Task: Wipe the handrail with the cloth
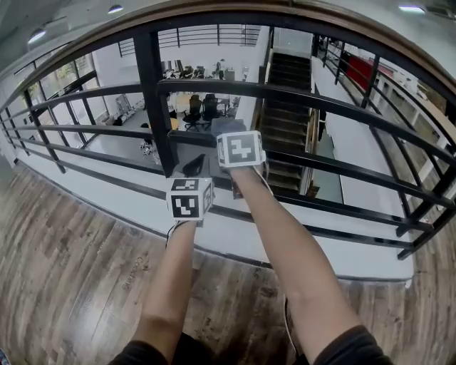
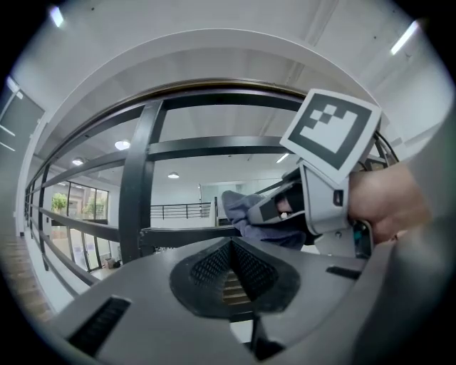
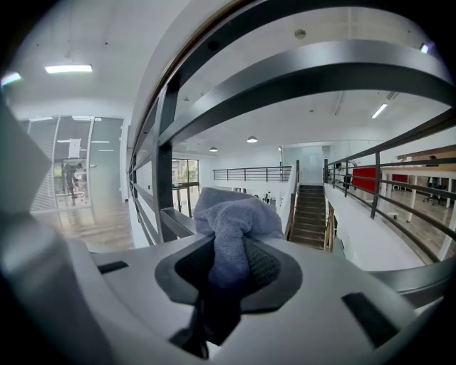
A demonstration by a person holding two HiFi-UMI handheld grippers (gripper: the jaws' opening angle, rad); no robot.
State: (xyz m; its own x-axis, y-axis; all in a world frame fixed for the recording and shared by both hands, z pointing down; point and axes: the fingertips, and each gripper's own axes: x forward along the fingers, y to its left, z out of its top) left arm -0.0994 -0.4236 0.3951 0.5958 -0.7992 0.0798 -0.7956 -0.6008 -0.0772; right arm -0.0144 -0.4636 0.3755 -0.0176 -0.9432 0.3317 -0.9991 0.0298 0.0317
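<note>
Wide look first: wood floor (image 1: 71, 242) underfoot, and the railing fills the view w/ its curved handrail (image 1: 214, 18) running along the top. Black horiz. bars stack below it, carried by a thick black post (image 1: 155, 93). Beyond the bars there's a lower level, w/ a staircase (image 1: 285, 128) off to the right.

Both bare forearms reach out at the railing. R gripper (image 3: 226, 267) is the higher one, just right of the post at mid-bar height, well under the handrail. Its jaws are clamped on the cloth (image 3: 231, 217): grey-blue, pinched in the middle, w/ a bunched wad sticking out past the tips. The wad sits right by a mid bar near the post; can't tell if it's actually touching.

L gripper (image 2: 231, 274) hangs lower and a bit left, close beside the R one. Its jaws are together w/ nothing btwn them. From its camera you see the R gripper's marker cube (image 2: 332, 130) and the cloth poking out over a bar.
</note>
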